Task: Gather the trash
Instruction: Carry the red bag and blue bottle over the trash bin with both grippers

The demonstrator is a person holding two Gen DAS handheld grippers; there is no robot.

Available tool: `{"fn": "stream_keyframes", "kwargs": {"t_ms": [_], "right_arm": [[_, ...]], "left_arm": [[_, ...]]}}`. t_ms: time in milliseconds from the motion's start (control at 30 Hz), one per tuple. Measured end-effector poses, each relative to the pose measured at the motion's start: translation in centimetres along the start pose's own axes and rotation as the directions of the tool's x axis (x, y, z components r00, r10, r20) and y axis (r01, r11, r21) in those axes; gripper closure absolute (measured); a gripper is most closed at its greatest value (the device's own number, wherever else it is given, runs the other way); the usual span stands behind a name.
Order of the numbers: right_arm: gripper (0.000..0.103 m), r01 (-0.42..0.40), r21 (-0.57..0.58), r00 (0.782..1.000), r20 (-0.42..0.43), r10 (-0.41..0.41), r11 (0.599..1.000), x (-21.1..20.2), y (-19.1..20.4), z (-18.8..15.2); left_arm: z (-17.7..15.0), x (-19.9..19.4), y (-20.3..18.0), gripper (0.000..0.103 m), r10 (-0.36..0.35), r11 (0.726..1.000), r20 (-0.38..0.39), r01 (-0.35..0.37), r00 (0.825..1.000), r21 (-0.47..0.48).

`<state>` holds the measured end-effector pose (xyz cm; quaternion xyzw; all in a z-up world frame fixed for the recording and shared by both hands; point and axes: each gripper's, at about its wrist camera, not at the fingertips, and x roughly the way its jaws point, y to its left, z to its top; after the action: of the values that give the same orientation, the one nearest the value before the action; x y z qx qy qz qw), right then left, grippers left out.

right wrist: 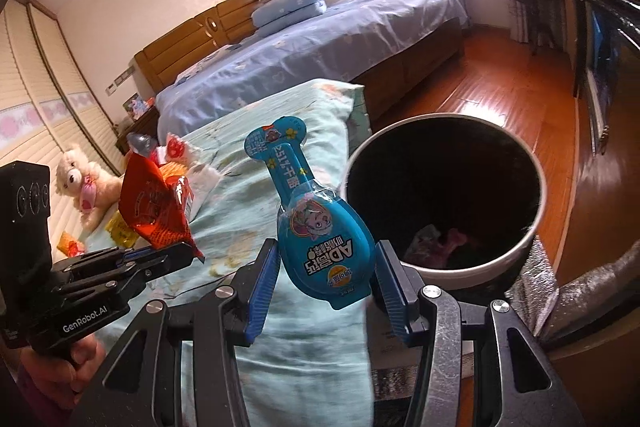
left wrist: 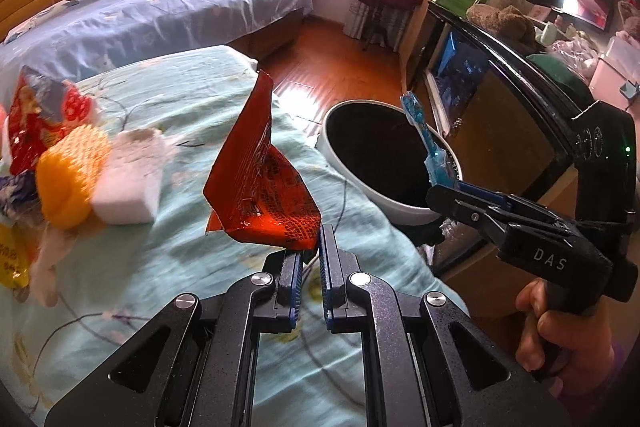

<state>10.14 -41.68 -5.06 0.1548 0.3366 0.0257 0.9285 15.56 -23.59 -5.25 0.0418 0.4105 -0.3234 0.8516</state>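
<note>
The bin's depths are dark — something pale and pink lies at the bottom, perhaps crumpled paper. The left gripper pinches a corner of the red wrapper over the quilt; the right gripper clamps the blue lollipop packet just beside the bin's rim. Beyond — bare wooden floor.

Your left gripper holds a wrapper over the quilt, your right gripper holds a lollipop packet beside the bin on the floor to the quilt's right, with trash on the quilt at left and the bed behind.
</note>
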Motion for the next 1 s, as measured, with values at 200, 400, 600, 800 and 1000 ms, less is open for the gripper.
{"fn": "stream_keyframes", "kwargs": {"t_ms": [200,400,600,800,1000], "right_arm": [[0.053,0.034,0.029,0.999,0.013,-0.035,0.999,-0.2,-1.8,0.3],[0.053,0.053,0.048,0.998,0.019,-0.054,0.997,-0.2,-3.0,0.7],[0.053,0.064,0.058,0.997,0.031,-0.066,0.996,-0.1,-3.8,1.4],[0.053,0.08,0.069,0.996,0.029,-0.082,0.994,0.2,-4.7,1.8],[0.053,0.096,0.081,0.995,0.024,-0.098,0.992,0.6,-5.7,2.1]], "left_arm": [[1.0,1.0,-1.2,0.096,-0.007,1.0,-0.004,0.007,1.0,0.025],[1.8,1.8,-1.9,0.096,-0.009,0.999,-0.001,0.009,1.0,0.034],[2.6,2.7,-2.6,0.096,-0.014,0.999,-0.004,0.014,1.0,0.051],[3.3,3.5,-3.1,0.096,-0.02,0.998,-0.01,0.021,1.0,0.059],[3.7,4.4,-3.6,0.096,-0.025,0.998,-0.023,0.026,0.999,0.059]]}}
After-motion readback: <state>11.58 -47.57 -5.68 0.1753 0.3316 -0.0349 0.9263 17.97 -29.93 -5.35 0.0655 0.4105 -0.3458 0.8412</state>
